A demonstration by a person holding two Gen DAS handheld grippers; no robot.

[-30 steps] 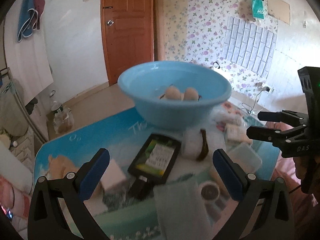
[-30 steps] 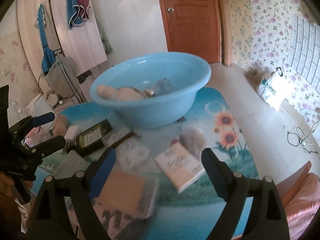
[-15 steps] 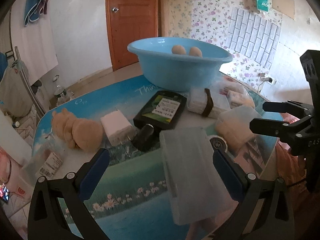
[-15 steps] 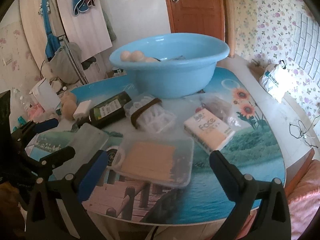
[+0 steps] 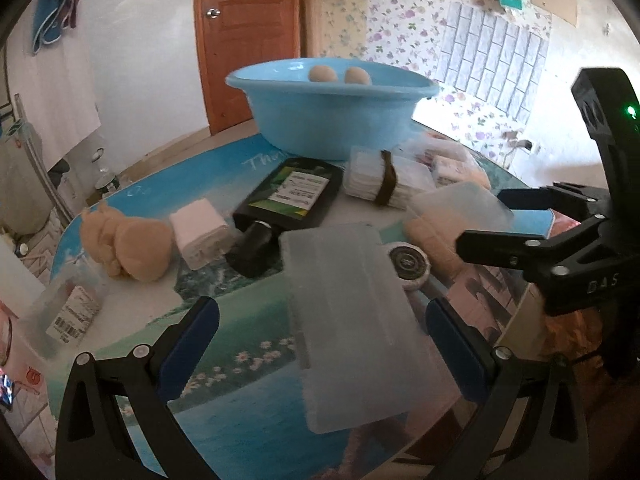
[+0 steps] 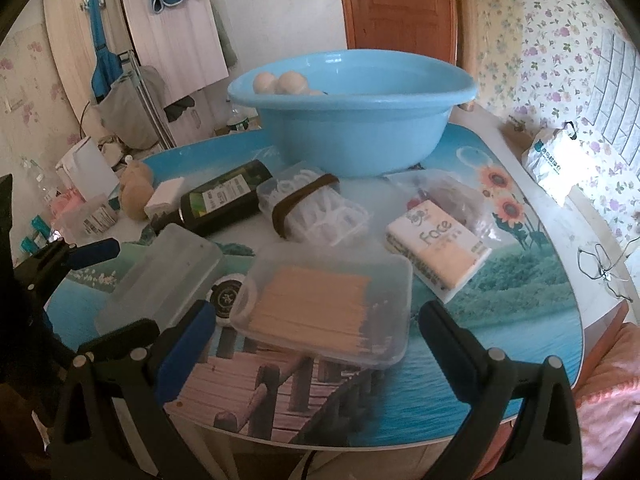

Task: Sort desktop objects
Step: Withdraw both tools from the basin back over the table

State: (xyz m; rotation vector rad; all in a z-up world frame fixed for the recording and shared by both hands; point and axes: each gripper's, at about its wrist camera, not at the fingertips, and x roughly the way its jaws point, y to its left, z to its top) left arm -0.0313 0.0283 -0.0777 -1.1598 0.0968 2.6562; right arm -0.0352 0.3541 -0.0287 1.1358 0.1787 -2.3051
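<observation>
Both tongs gape wide and hold nothing: left gripper (image 5: pixel 318 332) over one frosted plastic box (image 5: pixel 348 320), right gripper (image 6: pixel 312 332) over one clear tray of sticks (image 6: pixel 324 306). At twelve o'clock stands one blue basin (image 6: pixel 356 132) with perhaps three pale balls (image 6: pixel 280 82) inside. One dark bottle (image 6: pixel 224 200), one tissue pack (image 6: pixel 436 246) and one round tin (image 5: pixel 408 262) lie on the table (image 6: pixel 500 292).
</observation>
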